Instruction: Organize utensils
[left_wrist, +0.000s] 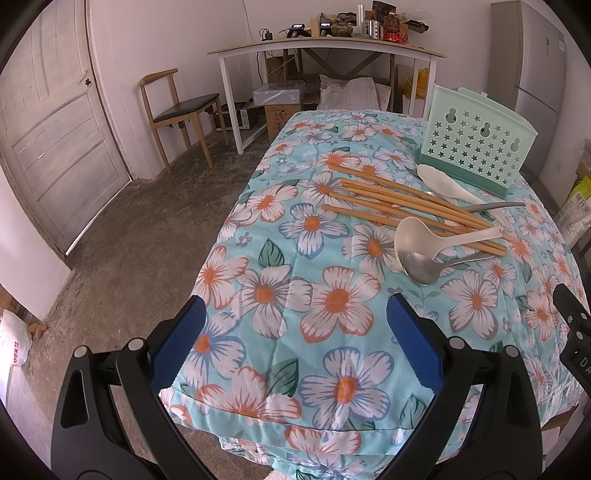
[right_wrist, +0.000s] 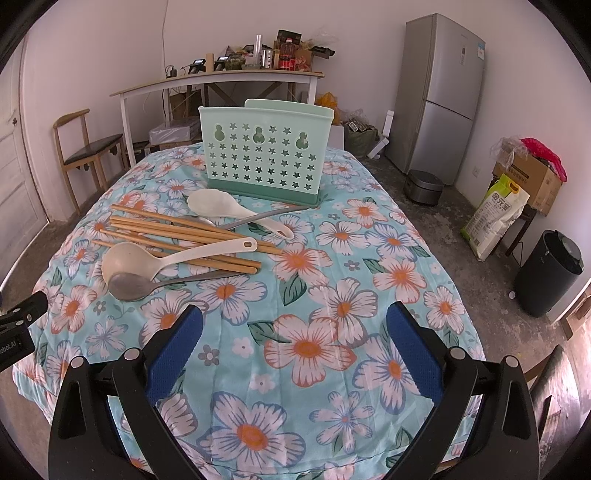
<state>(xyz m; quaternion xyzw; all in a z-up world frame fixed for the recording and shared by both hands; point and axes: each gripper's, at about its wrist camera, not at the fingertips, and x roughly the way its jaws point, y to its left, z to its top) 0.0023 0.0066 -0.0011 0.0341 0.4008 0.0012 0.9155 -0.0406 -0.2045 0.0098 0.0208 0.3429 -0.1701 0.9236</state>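
Utensils all lie loose in one pile on the surface (right_wrist: 332, 369), none sorted yet. The pile sits just in front of the green holder (right_wrist: 264, 155), which stands upright toward the far end of the flowered cloth (right_wrist: 369, 258). Nothing shows above the holder's rim; the inside is hidden, so it looks empty but I can't confirm.

Pile contents:
- chopsticks (right_wrist: 177, 236): a spread of wooden sticks, roughly parallel, some crossing.
- white rice paddle (right_wrist: 218, 205): nearest the holder, head close to its base.
- beige ladle (right_wrist: 147, 260): lies across the chopsticks, bowl at the near side.
- steel spoon (right_wrist: 129, 286): bowl touching the ladle bowl, nearest item to both grippers.
- a second steel handle (right_wrist: 258, 218) runs under the paddle; its head is hidden.

Left gripper (left_wrist: 295, 347): fingers wide apart, holding nothing, hovering over the near edge of the cloth, short of the pile. Right gripper (right_wrist: 295, 347): same, spread wide and empty, pile ahead and to its left.

Progress judgement: zero done. Every piece is left to pick and drop into the holder.
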